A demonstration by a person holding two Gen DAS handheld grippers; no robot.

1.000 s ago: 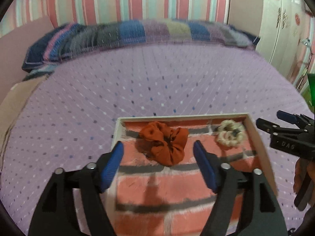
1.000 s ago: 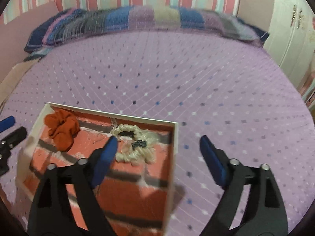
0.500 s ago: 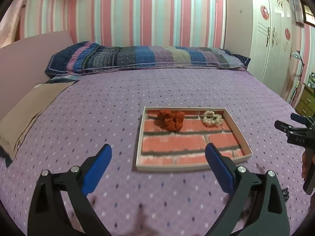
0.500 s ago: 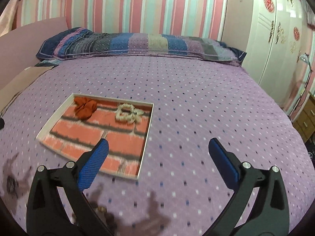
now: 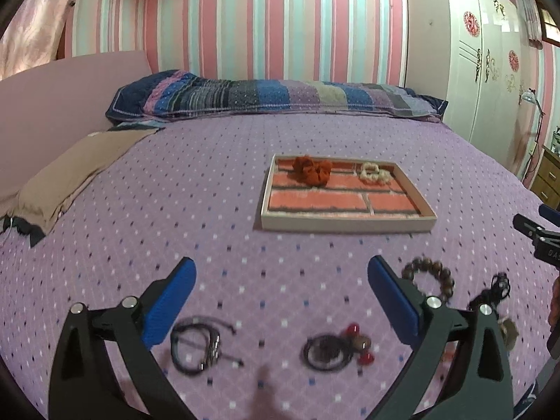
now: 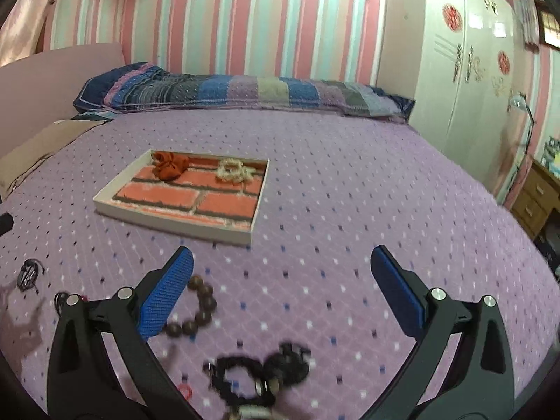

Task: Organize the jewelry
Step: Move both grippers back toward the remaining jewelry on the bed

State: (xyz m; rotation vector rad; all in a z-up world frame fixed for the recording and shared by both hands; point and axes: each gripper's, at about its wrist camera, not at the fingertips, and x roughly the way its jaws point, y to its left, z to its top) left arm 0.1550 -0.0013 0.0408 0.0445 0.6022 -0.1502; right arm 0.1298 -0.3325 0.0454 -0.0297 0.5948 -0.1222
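A shallow tray [image 5: 346, 224] with a brick-pattern lining lies on the purple bedspread; it also shows in the right wrist view [image 6: 175, 225]. In it lie an orange scrunchie [image 5: 311, 170] and a cream scrunchie [image 5: 374, 173]. On the bedspread near me lie a black cord bracelet [image 5: 197, 344], a dark ring with red beads [image 5: 336, 350], a brown bead bracelet [image 5: 428, 276] [image 6: 199, 311] and a black tangled piece [image 6: 259, 371]. My left gripper [image 5: 280, 301] and right gripper [image 6: 280, 290] are both open and empty, above the loose jewelry.
A striped pillow [image 5: 273, 96] lies at the head of the bed. A tan cloth [image 5: 70, 175] lies at the left edge. A white wardrobe [image 5: 490, 70] and a wooden drawer unit [image 6: 535, 199] stand to the right.
Both grippers have pulled back and up from the tray. The tray now sits farther off, and the loose jewelry on the bedspread has come into view beneath them.
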